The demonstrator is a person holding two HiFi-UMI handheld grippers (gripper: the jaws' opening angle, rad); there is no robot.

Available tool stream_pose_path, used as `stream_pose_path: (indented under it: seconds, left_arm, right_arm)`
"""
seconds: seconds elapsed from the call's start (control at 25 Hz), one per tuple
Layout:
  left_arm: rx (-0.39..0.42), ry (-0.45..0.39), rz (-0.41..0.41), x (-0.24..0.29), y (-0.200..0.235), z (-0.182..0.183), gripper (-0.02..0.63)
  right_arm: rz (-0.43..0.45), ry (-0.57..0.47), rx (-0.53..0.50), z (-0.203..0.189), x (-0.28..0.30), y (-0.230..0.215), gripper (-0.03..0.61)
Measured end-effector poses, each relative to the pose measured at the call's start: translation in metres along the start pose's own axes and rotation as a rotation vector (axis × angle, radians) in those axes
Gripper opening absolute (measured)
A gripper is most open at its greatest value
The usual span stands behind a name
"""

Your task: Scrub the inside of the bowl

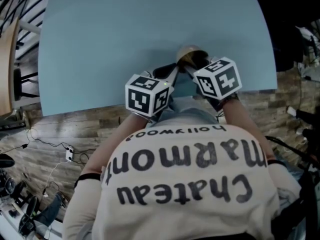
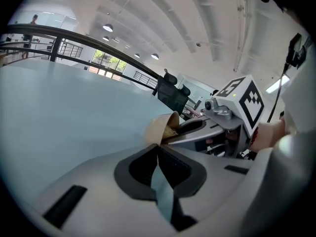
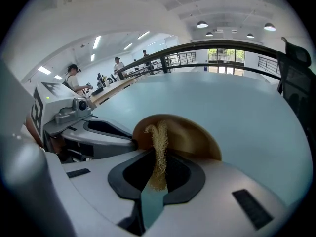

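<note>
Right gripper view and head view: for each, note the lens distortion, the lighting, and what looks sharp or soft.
Right gripper view: fisheye bows the railing and blacks out the corners; ceiling lamps light the table evenly, without glare; the scrubber and bowl are sharp. Head view: the table's edges curve; the shirt print nearby looks slightly soft.

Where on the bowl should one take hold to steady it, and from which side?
Probably thin rim of the bowl, from the left, as the left gripper pinches it: the wall fits between shut fingers, and the scrubber in the right gripper occupies the inside.
</note>
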State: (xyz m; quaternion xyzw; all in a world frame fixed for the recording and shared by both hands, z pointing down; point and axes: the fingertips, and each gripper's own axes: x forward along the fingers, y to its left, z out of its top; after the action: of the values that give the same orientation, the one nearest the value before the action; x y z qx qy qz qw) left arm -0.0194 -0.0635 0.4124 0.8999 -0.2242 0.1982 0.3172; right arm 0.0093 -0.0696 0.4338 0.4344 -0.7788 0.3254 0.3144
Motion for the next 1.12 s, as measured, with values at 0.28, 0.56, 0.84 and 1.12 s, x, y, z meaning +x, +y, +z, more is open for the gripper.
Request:
stream_pose_path:
  seconds: [0.28, 0.56, 0.84, 1.12]
  left_arm:
    - [0.009, -0.009, 0.021, 0.001, -0.003, 0.002, 0.009]
    - [0.003, -0.016, 0.035, 0.002, -0.007, 0.001, 0.009]
    - [-0.006, -0.029, 0.042, -0.004, -0.003, 0.003, 0.011]
    - [0.021, -0.057, 0.048, -0.008, -0.006, 0.007, 0.012]
  right_arm:
    - [-0.024, -0.033, 0.077, 0.002, -0.002, -0.020, 0.063]
    - [-0.030, -0.034, 0.094, -0.001, -0.003, -0.026, 0.063]
    - [-0.075, -0.056, 0.115, 0.005, -0.007, -0.035, 0.063]
    - [-0.099, -0.097, 0.153, 0.006, -0.012, -0.041, 0.063]
